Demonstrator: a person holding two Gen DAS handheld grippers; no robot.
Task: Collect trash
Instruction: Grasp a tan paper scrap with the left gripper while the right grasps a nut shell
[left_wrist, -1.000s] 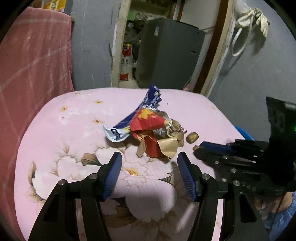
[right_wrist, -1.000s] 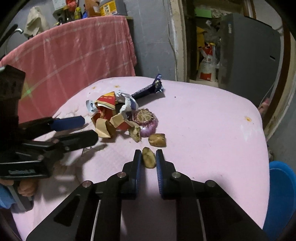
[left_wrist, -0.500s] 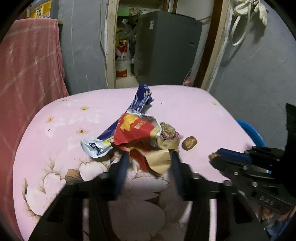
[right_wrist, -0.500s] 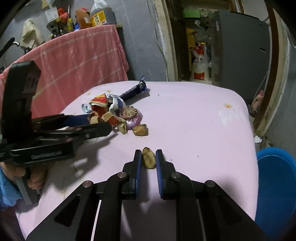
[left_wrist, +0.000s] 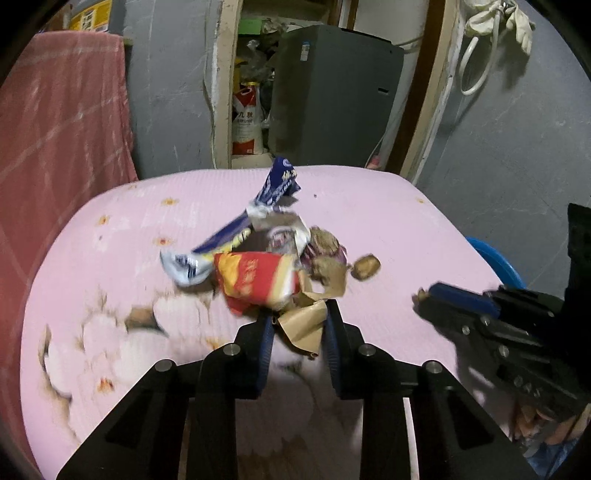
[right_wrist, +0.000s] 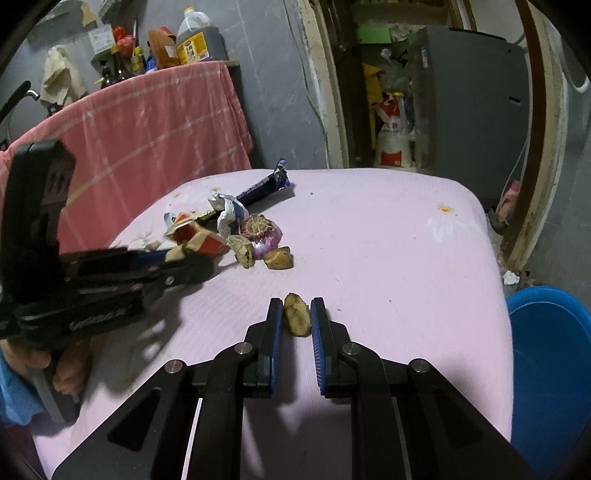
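Collecting under way — two pieces gripped, nothing binned yet.

Left wrist view: left gripper (left_wrist: 298, 325) pinching the brown paper scrap (left_wrist: 304, 325) at the near edge of the trash pile (left_wrist: 266, 258) on the pink table (left_wrist: 388, 221), red wrapper (left_wrist: 255, 280) and blue wrapper (left_wrist: 243, 229) lying just beyond. Right wrist view: right gripper (right_wrist: 296, 319) squeezing a small brown lump (right_wrist: 296, 314), blue bin (right_wrist: 550, 354) waiting at the right edge — onion (right_wrist: 263, 234) and another lump (right_wrist: 279, 257) remaining farther left.

Black claws (right_wrist: 296, 317), blue pads (right_wrist: 317, 332), silver screws
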